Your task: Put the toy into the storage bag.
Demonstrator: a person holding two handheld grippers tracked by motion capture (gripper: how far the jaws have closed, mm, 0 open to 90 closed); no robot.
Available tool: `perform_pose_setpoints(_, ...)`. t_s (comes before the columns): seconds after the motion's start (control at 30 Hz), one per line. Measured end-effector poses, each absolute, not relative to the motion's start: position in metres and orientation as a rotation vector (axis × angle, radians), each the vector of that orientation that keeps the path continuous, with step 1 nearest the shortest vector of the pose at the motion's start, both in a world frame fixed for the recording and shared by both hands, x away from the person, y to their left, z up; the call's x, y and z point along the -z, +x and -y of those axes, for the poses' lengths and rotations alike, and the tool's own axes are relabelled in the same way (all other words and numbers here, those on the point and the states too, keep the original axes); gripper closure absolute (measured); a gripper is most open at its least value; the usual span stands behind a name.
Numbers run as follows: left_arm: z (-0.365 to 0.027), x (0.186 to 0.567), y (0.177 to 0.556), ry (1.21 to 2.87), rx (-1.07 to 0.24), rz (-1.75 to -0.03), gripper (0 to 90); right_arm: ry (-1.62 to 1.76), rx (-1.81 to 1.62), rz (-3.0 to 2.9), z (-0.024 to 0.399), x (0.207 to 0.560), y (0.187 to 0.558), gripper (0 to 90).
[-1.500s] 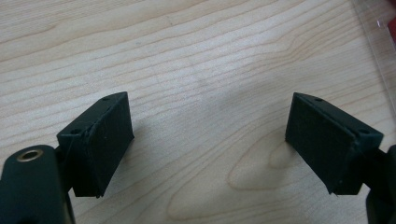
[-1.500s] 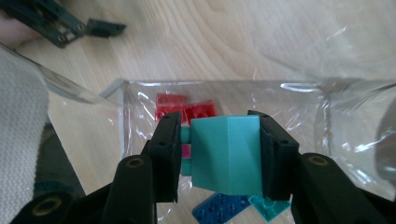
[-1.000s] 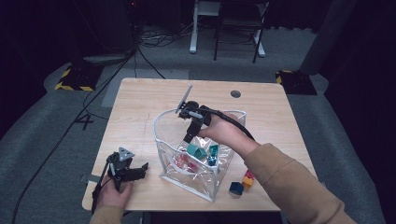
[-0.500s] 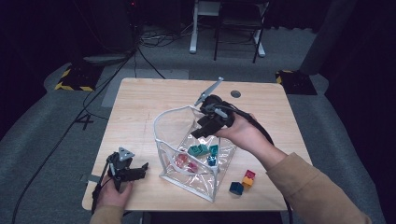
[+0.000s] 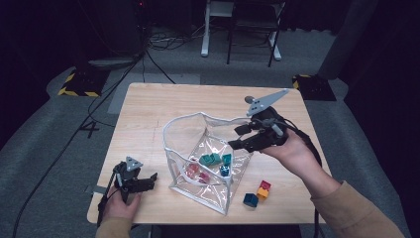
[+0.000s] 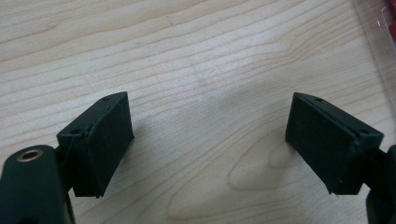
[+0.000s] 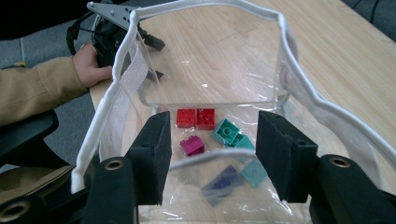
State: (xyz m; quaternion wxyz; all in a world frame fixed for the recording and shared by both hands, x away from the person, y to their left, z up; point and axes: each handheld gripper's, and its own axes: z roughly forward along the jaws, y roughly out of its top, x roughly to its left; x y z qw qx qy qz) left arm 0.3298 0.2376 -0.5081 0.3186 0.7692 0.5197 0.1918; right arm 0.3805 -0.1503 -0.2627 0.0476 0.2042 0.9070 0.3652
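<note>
Hovering our empty, parted right tongs (image 5: 236, 137) over the clear bag (image 5: 198, 148) mid-table, left tongs (image 5: 148, 179) also released, we risk snagging its floppy rim and tipping the bricks (image 5: 214, 159) out.

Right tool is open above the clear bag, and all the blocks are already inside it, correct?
Not all. The high view shows three blocks on the table beside the clear bag. The rest holds: the right tool is open above the bag.
</note>
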Motion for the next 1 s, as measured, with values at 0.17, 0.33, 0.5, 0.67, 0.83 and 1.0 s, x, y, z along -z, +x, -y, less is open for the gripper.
perform_pose_setpoints(0.17,-0.238,0.508,0.330,2.020,-0.503,-1.367,15.2,0.655,-1.156,-2.713,0.175,0.259,0.371,46.2)
perform_pose_setpoints(0.33,-0.238,0.508,0.330,2.025,-0.506,-1.363,15.2,0.689,-1.180,-2.667,0.197,0.261,0.361,46.2)
perform_pose_setpoints(0.5,-0.239,0.508,0.329,2.025,-0.501,-1.363,15.2,0.731,-1.210,-2.623,0.217,0.267,0.354,46.1)
perform_pose_setpoints(0.67,-0.239,0.508,0.329,2.027,-0.503,-1.363,15.2,0.769,-1.190,-2.588,0.235,0.276,0.348,46.1)
perform_pose_setpoints(0.83,-0.239,0.508,0.329,2.026,-0.500,-1.364,15.2,0.815,-1.200,-2.568,0.251,0.285,0.344,46.0)
perform_pose_setpoints(1.0,-0.239,0.508,0.329,2.026,-0.501,-1.364,15.2,0.848,-1.196,-2.539,0.262,0.299,0.339,45.8)
